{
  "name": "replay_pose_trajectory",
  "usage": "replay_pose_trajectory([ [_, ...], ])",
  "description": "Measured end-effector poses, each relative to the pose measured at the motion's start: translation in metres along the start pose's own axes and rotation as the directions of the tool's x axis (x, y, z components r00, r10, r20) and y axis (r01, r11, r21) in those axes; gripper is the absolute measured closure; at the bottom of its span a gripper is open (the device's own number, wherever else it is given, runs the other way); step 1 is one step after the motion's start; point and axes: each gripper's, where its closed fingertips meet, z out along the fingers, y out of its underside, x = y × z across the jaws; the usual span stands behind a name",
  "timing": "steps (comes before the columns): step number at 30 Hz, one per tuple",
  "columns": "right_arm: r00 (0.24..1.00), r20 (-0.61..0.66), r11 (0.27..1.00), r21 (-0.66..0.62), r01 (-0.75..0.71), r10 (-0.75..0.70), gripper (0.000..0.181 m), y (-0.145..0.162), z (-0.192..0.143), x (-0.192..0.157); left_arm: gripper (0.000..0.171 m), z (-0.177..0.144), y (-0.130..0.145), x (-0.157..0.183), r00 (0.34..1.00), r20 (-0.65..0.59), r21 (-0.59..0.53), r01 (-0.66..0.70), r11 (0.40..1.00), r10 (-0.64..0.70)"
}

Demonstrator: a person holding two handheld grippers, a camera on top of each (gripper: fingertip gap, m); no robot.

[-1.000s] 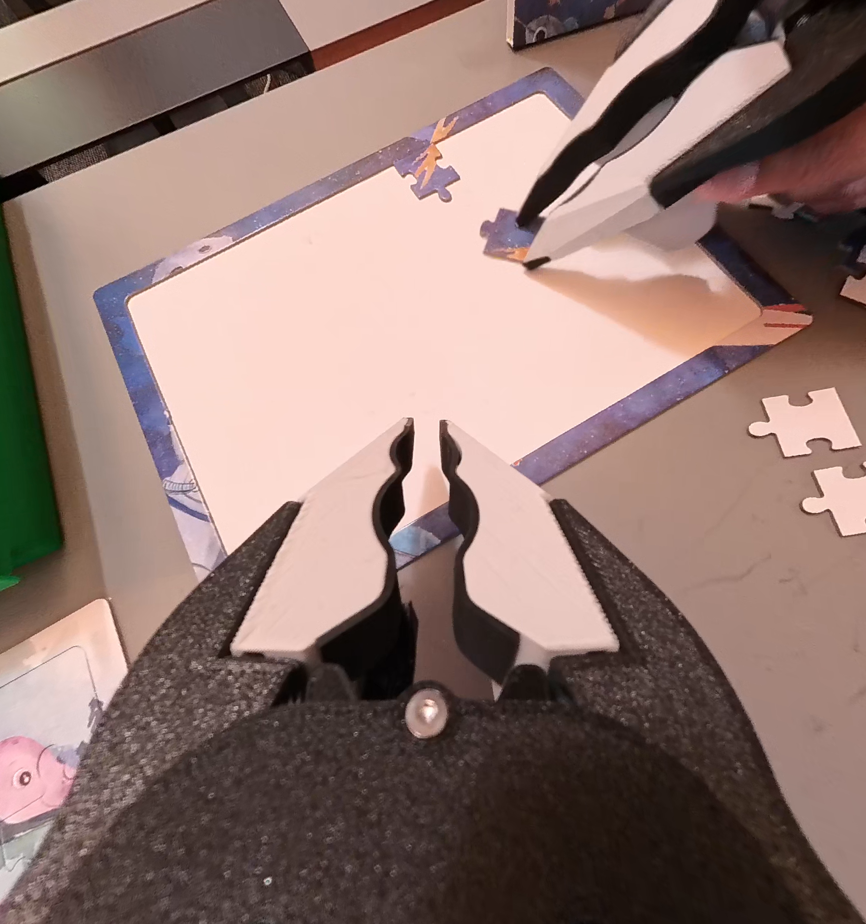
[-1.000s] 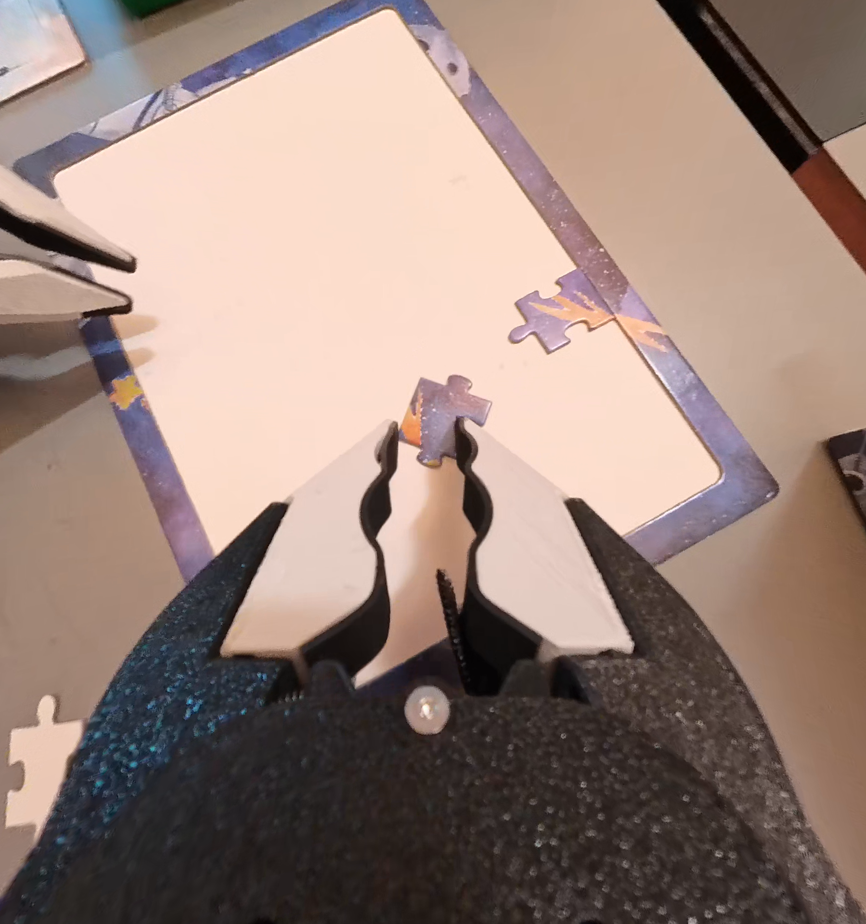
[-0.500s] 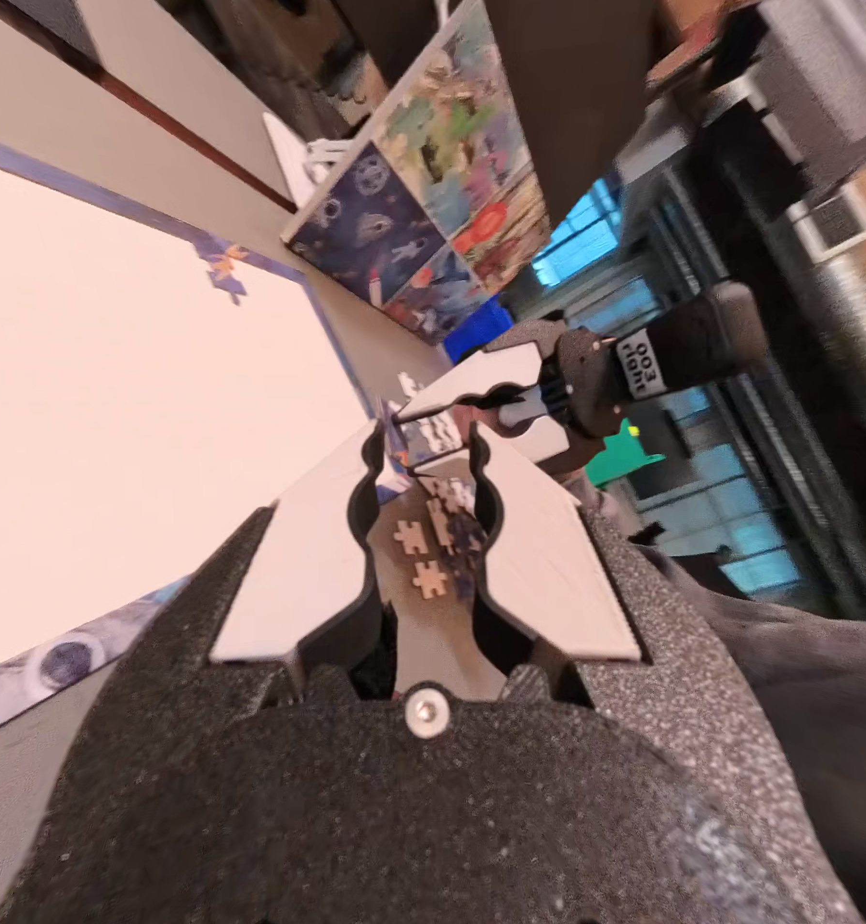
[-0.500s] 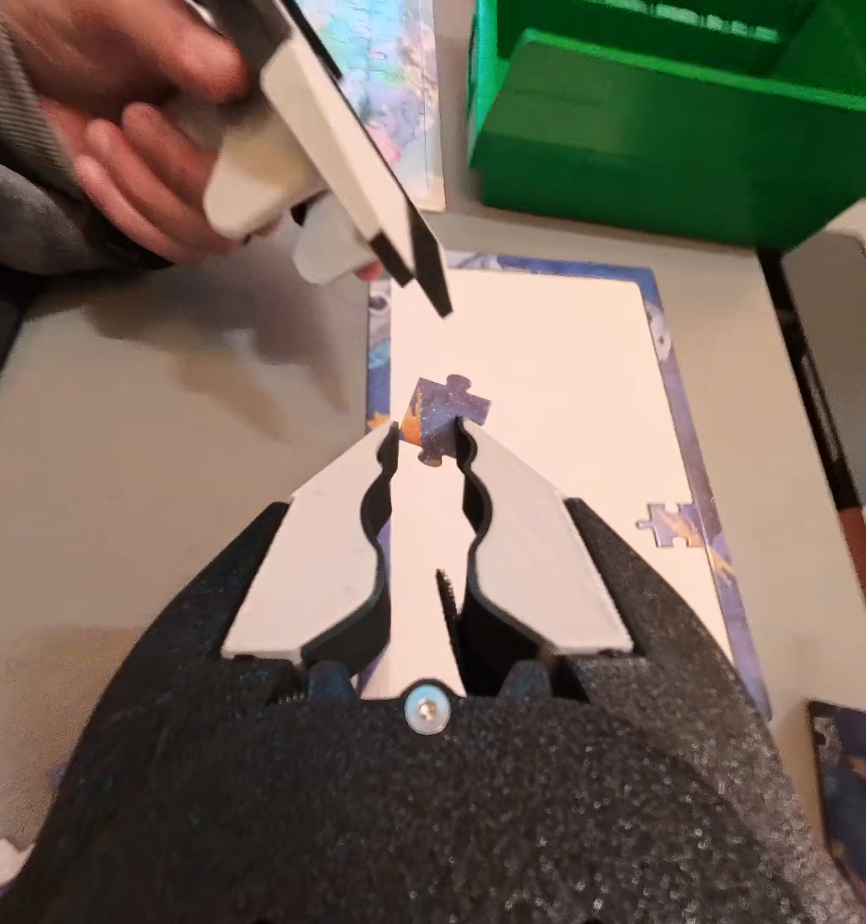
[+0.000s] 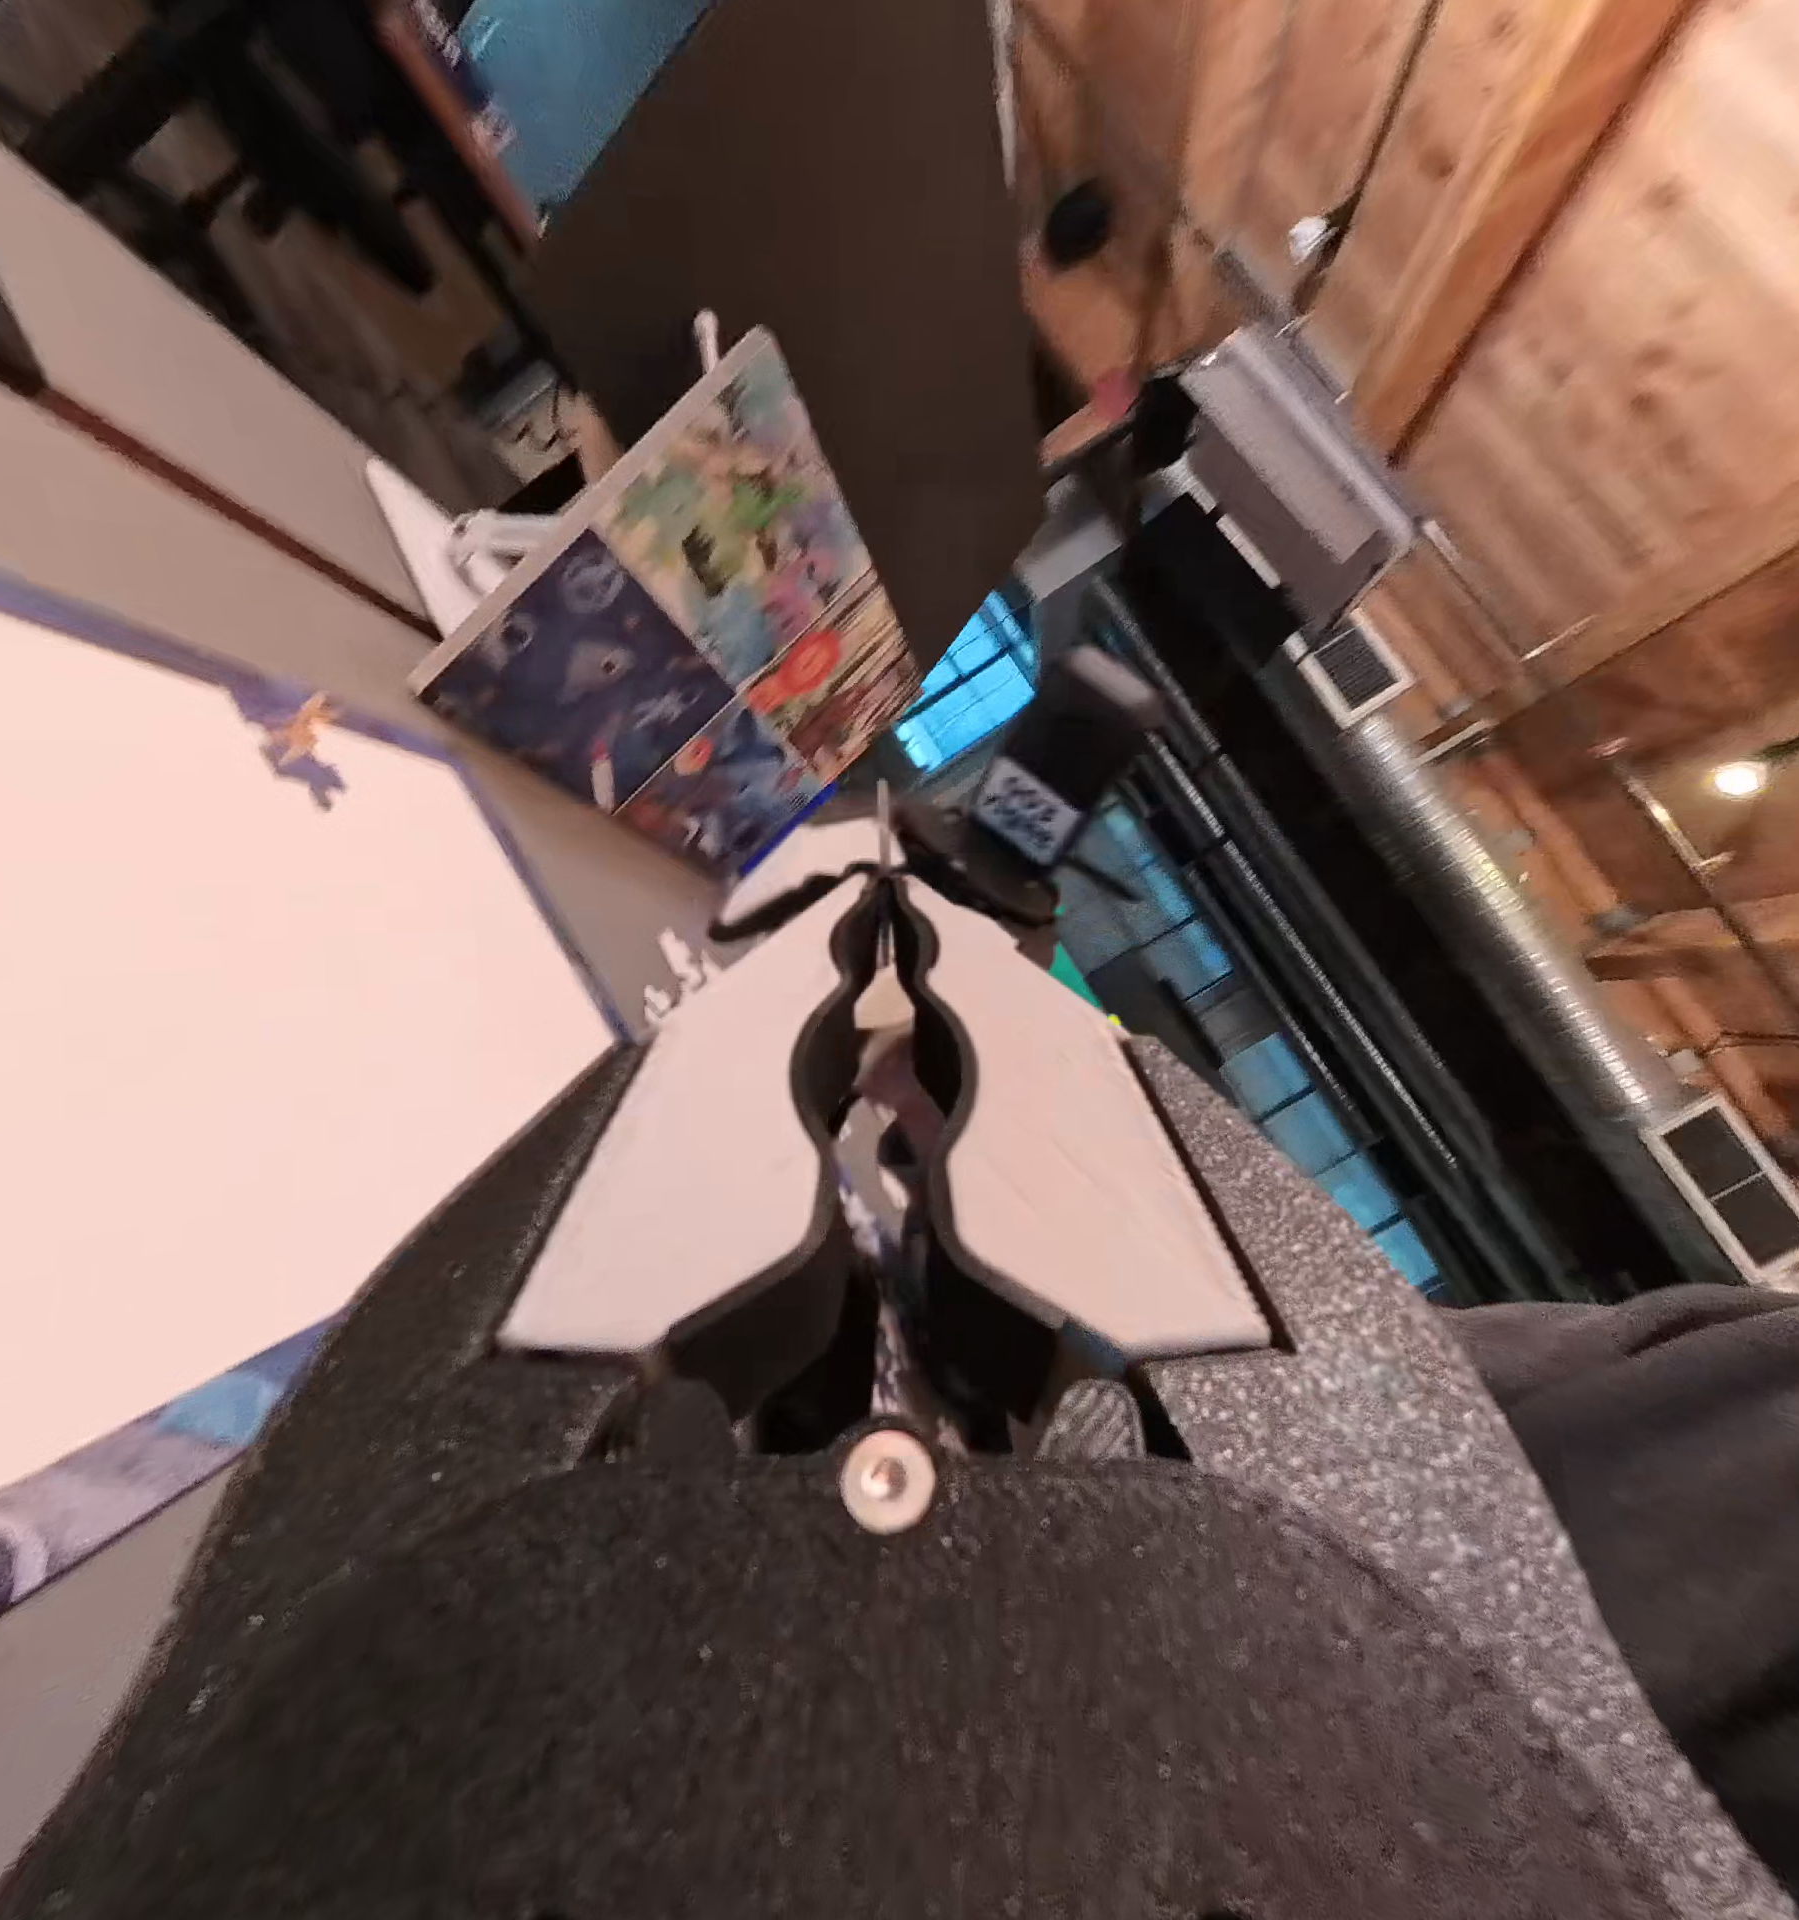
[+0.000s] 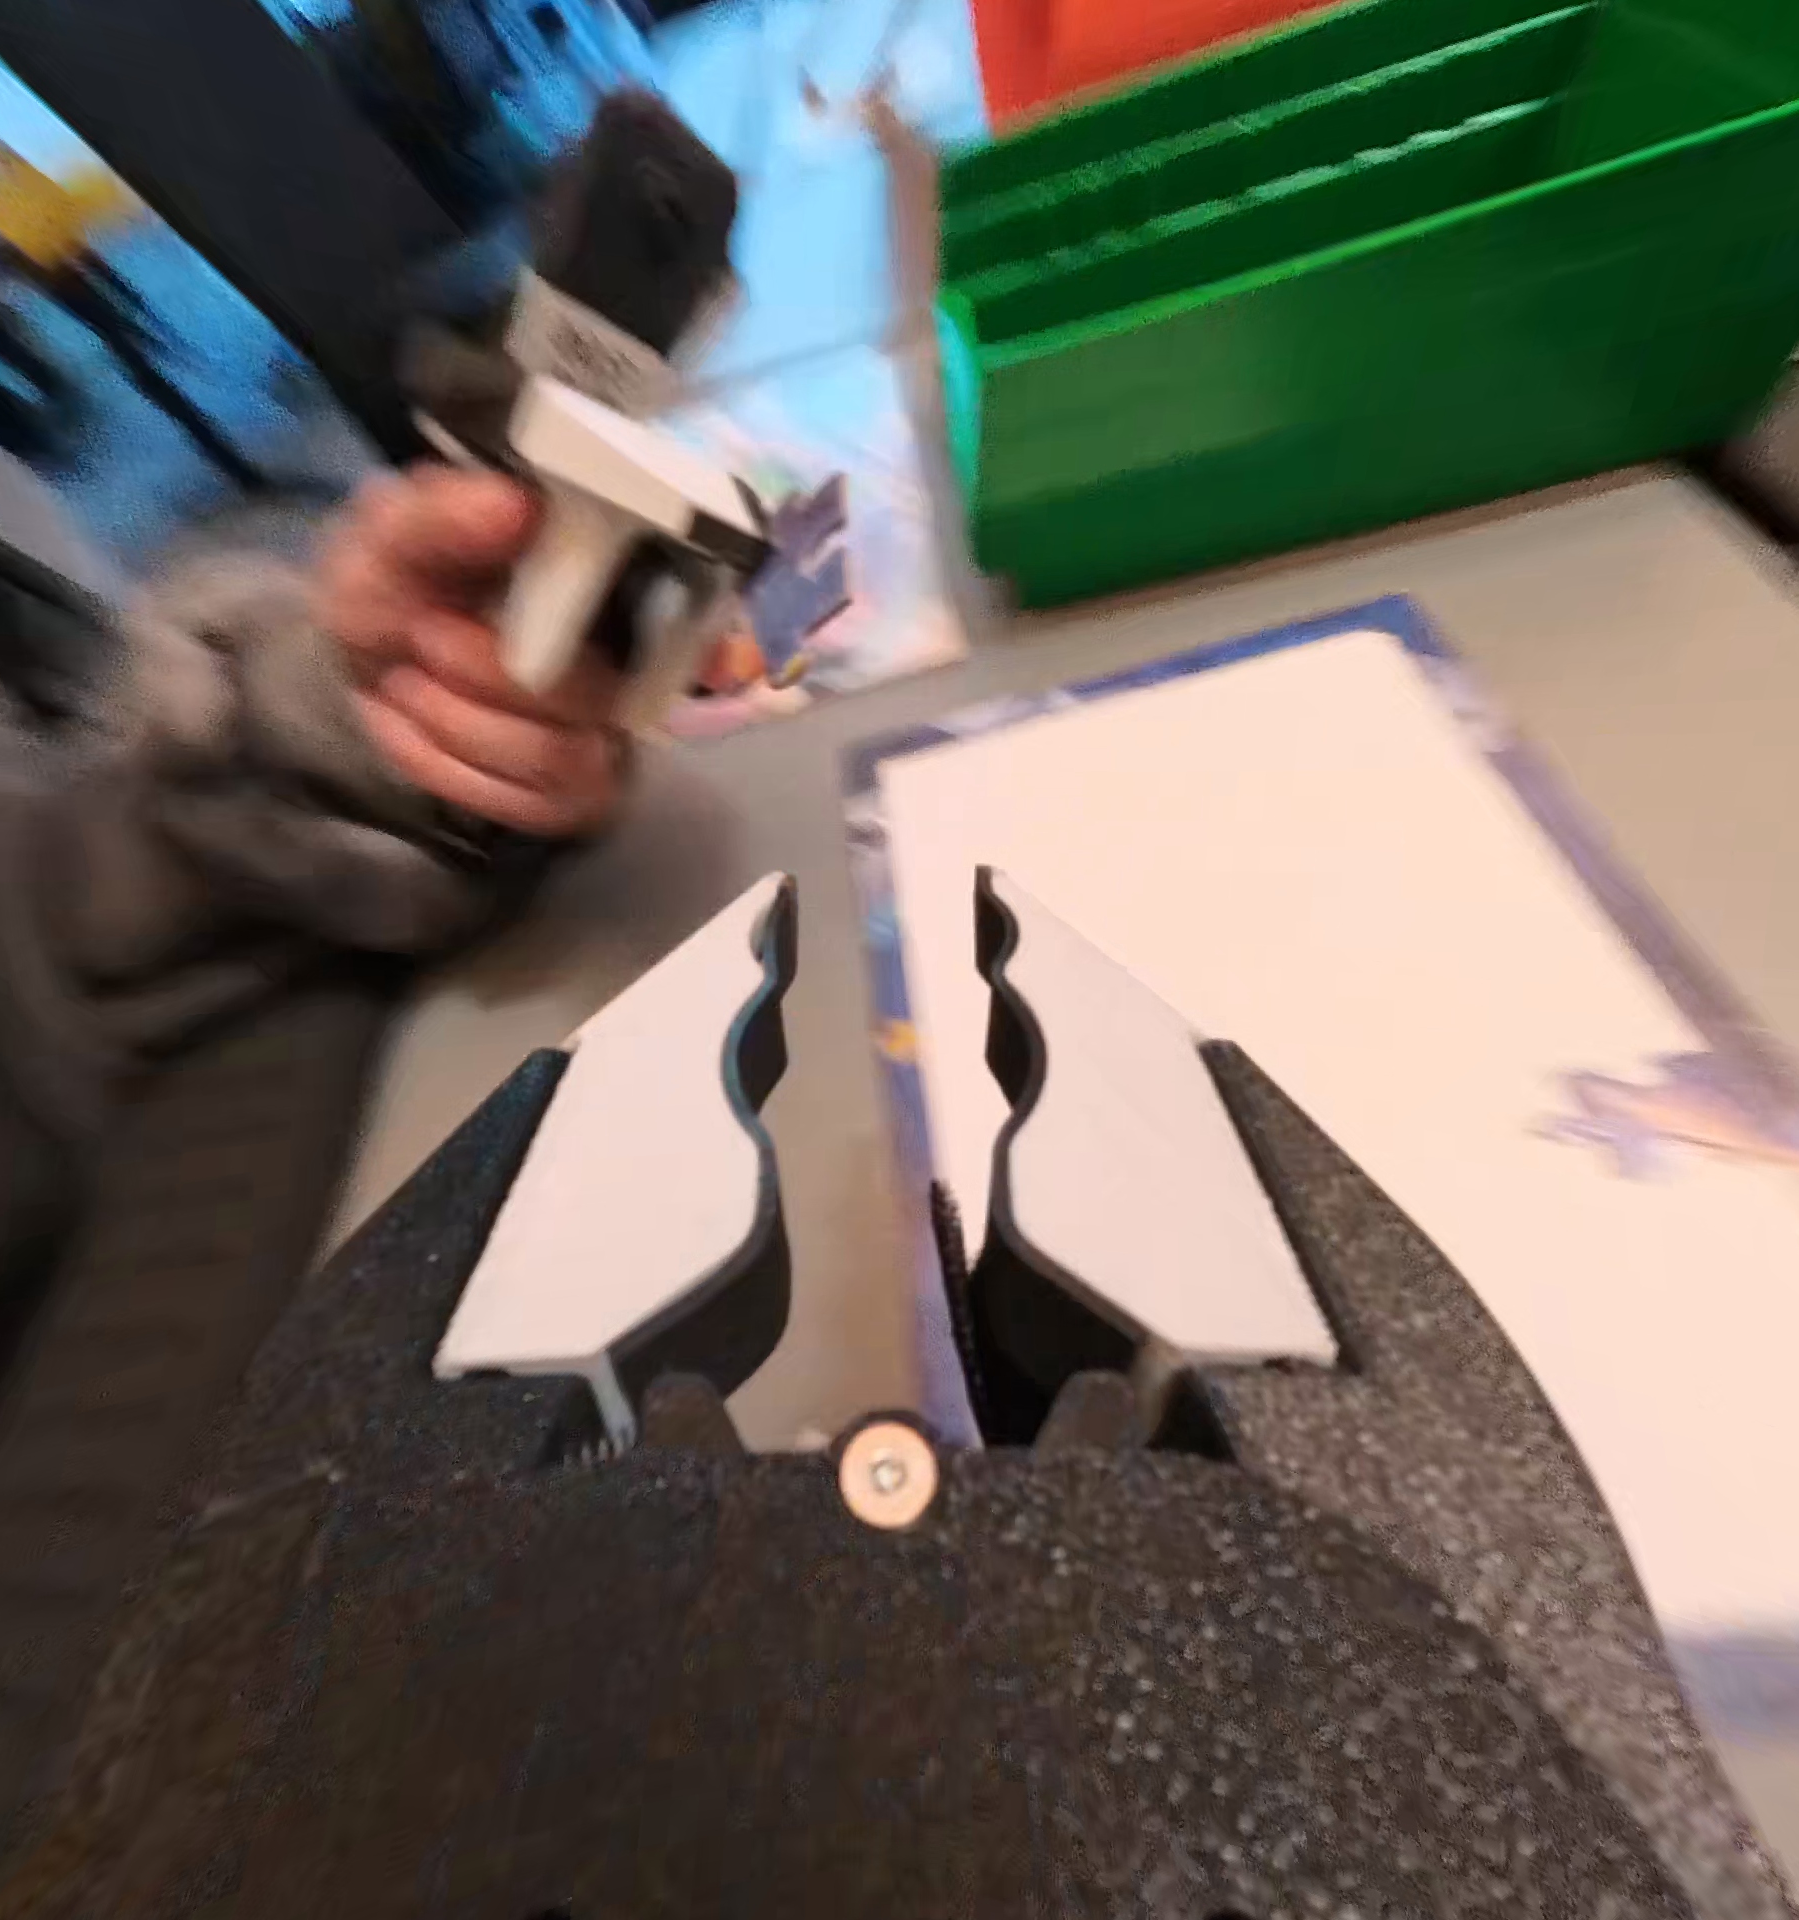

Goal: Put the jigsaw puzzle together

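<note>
My left gripper is shut on a blue puzzle piece, which shows edge-on between its tips. In the right wrist view the left gripper is up at the left, lifted off the table, with the blue piece sticking out of its tips. My right gripper is open and empty, above the near edge of the puzzle board. The board is white with a blue rim. One blue and orange piece lies in it at the rim; it also shows, blurred, in the right wrist view.
A green bin stands behind the board. A puzzle box with pictures stands past the board's far side, with loose white pieces near it. A person's hand and grey sleeve hold the left gripper. The grippers' ends are close to 6 cm from one another.
My right gripper has opened and let go of the blue piece. My left gripper has shut on it and holds it off to the left. Both views are blurred by motion.
</note>
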Motion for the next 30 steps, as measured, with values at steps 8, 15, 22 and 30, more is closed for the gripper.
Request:
replay_pose_trajectory([
  [8,0.94,0.313,0.938,0.267,-0.222,0.134,0.162,-0.05,0.003,-0.039,0.17,-0.003,-0.009,0.014,0.995,-0.097,0.065,0.033,0.997,-0.027],
  [15,0.95,0.279,0.932,0.286,-0.222,0.14,0.179,-0.053,-0.018,-0.025,0.171,0.009,0.013,0.021,0.995,-0.081,-0.046,-0.069,0.997,0.065],
  [22,0.939,0.297,0.934,0.253,-0.252,0.173,0.178,-0.049,-0.02,-0.025,0.171,0.02,0.039,0.013,0.986,-0.016,-0.172,-0.167,0.971,0.167],
  [30,0.904,0.358,0.927,0.197,-0.319,0.235,0.169,-0.04,-0.017,-0.026,0.171,0.019,0.037,0.013,0.991,-0.028,-0.166,-0.137,0.977,0.134],
])
